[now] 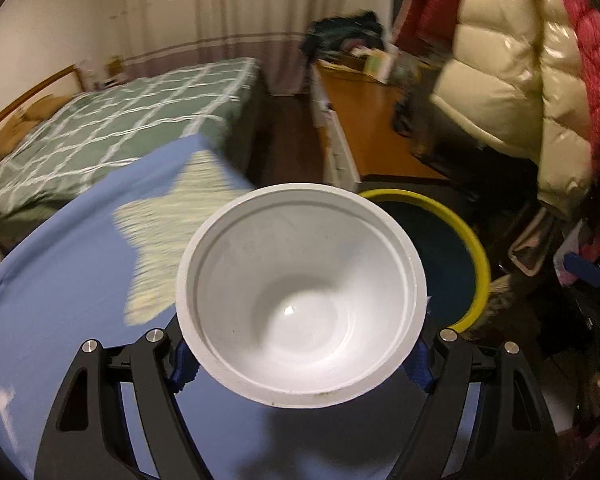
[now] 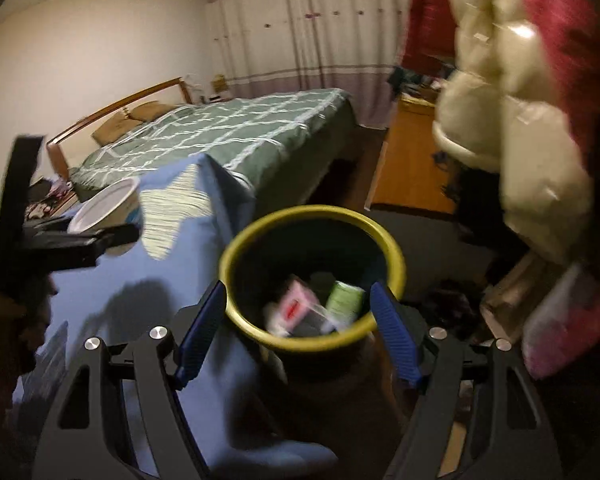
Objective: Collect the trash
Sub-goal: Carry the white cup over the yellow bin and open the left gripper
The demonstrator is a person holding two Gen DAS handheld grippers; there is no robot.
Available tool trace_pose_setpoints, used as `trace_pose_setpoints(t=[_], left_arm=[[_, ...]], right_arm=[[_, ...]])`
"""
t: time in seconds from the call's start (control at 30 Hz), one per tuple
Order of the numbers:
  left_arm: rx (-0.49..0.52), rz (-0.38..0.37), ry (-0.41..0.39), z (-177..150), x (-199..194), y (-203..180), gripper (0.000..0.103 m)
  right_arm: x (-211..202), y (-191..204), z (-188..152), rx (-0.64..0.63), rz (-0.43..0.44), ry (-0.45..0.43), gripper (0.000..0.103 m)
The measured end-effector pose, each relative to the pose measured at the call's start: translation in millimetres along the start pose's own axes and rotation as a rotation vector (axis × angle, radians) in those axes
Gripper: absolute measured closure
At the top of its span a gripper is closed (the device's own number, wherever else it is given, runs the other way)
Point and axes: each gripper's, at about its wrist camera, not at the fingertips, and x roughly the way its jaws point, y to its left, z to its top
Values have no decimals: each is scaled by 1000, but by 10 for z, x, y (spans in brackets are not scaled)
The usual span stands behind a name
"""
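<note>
Left wrist: your left gripper point(image 1: 300, 356) is clamped on the empty white bowl point(image 1: 300, 300), above the blue cloth point(image 1: 60, 280), short of the bin point(image 1: 470, 240); carry it over the rim before letting go

Right wrist: your right gripper point(image 2: 296, 332) stands apart and empty over the bin point(image 2: 312, 344), which seems, through blur, to hold trash; keep clear

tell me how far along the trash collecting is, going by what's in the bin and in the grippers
Done: the yellow-rimmed dark bin already holds some packaging, a pink-and-white packet and a green item. In hand: the left gripper is shut on an empty white plastic bowl above the blue cloth, near the bin. The right gripper is open and empty over the bin. Left: dropping the bowl in.
</note>
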Motion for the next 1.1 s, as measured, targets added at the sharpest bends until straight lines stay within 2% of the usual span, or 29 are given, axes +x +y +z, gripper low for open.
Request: trace_pose_setpoints(t=[0.23, 0.43, 0.53, 0.6, 0.7, 0.8, 0.87, 1.0, 1.07, 1.1], left_arm=[[64, -71, 111, 343, 748, -619, 25], [67, -107, 183, 487, 1179, -930, 24], [72, -100, 194, 518, 1288, -976, 13], [53, -97, 186, 540, 1284, -964, 12], [11, -101, 152, 539, 1085, -848, 11], [2, -82, 93, 464, 719, -694, 8], [-1, -56, 39, 384, 395, -599, 5], [-11, 11, -72, 126, -331, -374, 5], [-42, 44, -127, -29, -698, -227, 5], [-69, 84, -164, -158, -935, -132, 5]], right_arm=[[-194, -442, -100, 101, -42, -39, 32], [-222, -541, -119, 122, -41, -43, 33], [-190, -539, -120, 123, -39, -34, 32], [-171, -536, -125, 126, -33, -29, 32], [-178, -497, -131, 121, -28, -27, 32], [-168, -464, -121, 111, -13, -26, 32], [-165, -412, -116, 103, 1, -26, 32], [-167, -271, -115, 76, 30, -23, 32], [-184, -174, -113, 58, 50, -23, 31], [-194, -130, -111, 49, 57, -25, 30]])
